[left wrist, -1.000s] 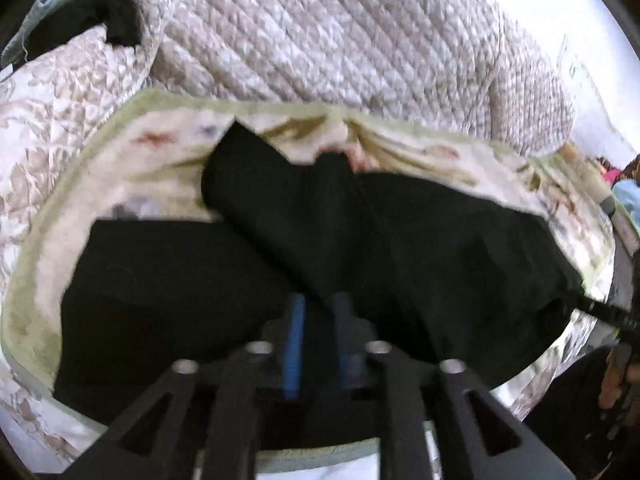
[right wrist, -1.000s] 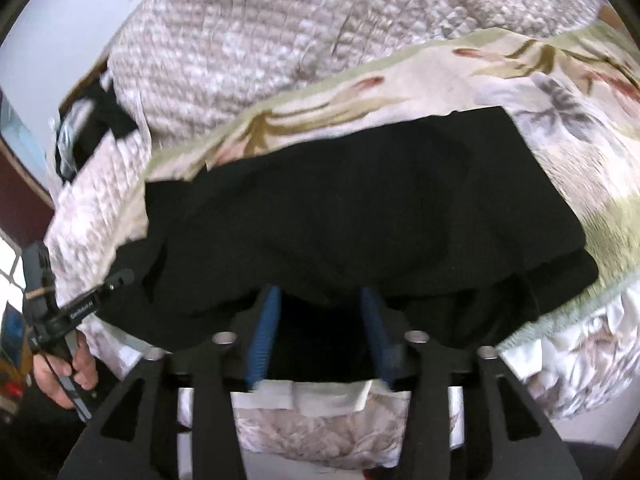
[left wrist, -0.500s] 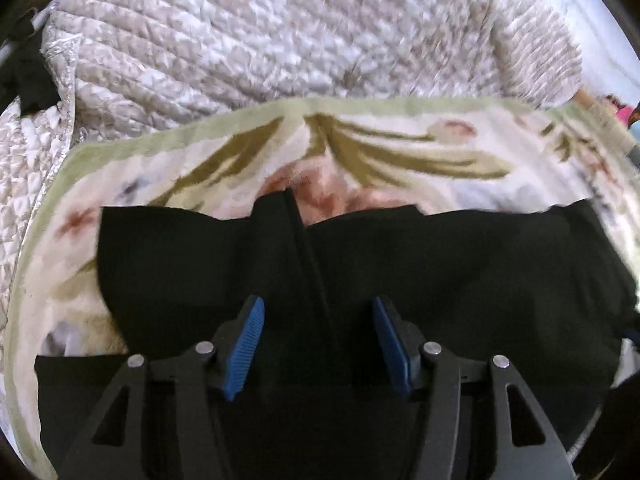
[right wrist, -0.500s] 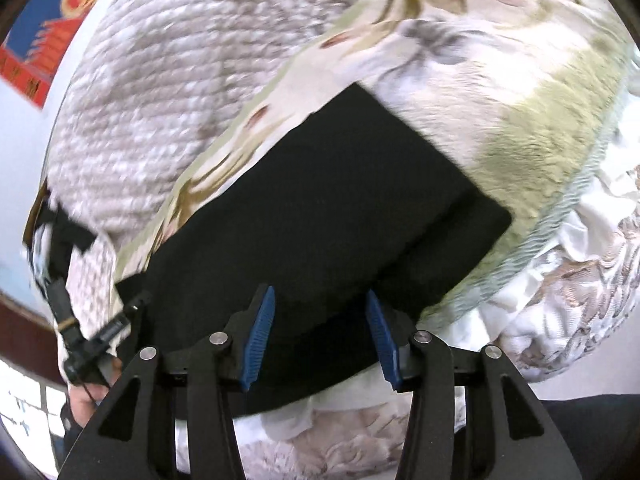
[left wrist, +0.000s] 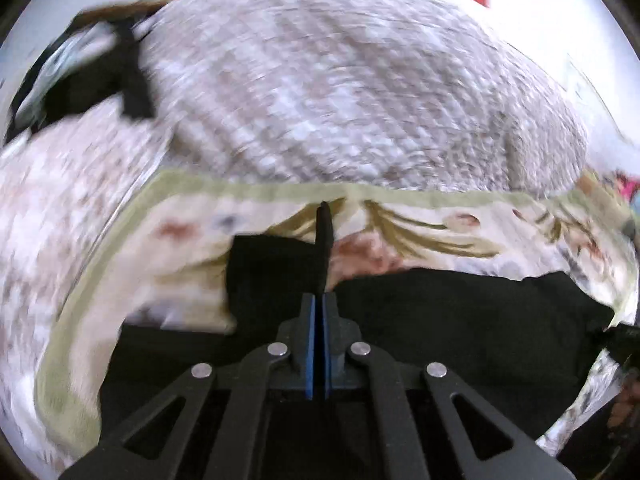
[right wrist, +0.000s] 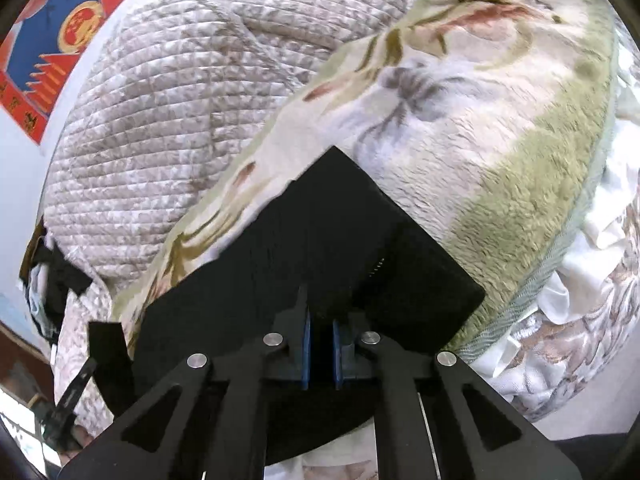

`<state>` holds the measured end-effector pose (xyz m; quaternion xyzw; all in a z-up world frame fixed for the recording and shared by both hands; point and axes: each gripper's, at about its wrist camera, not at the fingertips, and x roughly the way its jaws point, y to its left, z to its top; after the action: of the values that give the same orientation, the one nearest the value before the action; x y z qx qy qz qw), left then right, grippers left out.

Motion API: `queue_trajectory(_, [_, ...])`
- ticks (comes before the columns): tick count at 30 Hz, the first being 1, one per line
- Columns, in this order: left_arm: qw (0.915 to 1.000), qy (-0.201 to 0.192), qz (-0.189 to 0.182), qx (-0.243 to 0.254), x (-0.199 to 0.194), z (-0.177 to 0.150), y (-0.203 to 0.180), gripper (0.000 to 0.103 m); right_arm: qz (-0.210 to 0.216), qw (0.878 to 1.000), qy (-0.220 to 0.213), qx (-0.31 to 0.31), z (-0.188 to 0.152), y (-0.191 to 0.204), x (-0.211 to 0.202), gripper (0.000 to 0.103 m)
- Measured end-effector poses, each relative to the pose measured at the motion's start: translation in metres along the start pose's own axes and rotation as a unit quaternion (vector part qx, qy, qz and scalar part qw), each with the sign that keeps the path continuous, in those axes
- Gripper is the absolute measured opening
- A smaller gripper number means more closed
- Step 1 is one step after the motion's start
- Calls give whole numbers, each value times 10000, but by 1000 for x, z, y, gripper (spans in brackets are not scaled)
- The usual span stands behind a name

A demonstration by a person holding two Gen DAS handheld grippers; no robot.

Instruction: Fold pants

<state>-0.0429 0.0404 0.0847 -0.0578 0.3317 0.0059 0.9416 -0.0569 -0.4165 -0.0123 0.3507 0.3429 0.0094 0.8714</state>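
left gripper [left wrist: 319, 320]: my blue pads had come together on a thin pinched ridge of the black fabric pants [left wrist: 460, 320]; the fold stuck up past the fingertips, pretty blurry though.

right gripper [right wrist: 320, 336]: jaws were closing, a narrow gap left between the blue pads with black cloth in it. Looked pinched to me.

pants: spread flat ahead of both sets of fingers on the fluffy cream floral blanket with the green border [right wrist: 520, 184], one squared corner just beyond my right fingertips.

blanket: ran out to either side of the fingers.

beige quilted cover [left wrist: 360, 92]: bunched up well beyond the fingertips, behind the blanket.

red and blue poster [right wrist: 60, 40]: on the wall, far left of my right fingers.
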Motion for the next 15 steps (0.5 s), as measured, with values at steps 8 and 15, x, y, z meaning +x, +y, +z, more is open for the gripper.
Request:
queue_trajectory(8, [9865,30,678,-1493,-37,-43,84,5,27,9999,-67,101,-1,1,-10,7])
queue_trajectory(15, [9689,588,480,-2356,-23,-87,109,7,-62,9990,242,367,-6,-14,4,10])
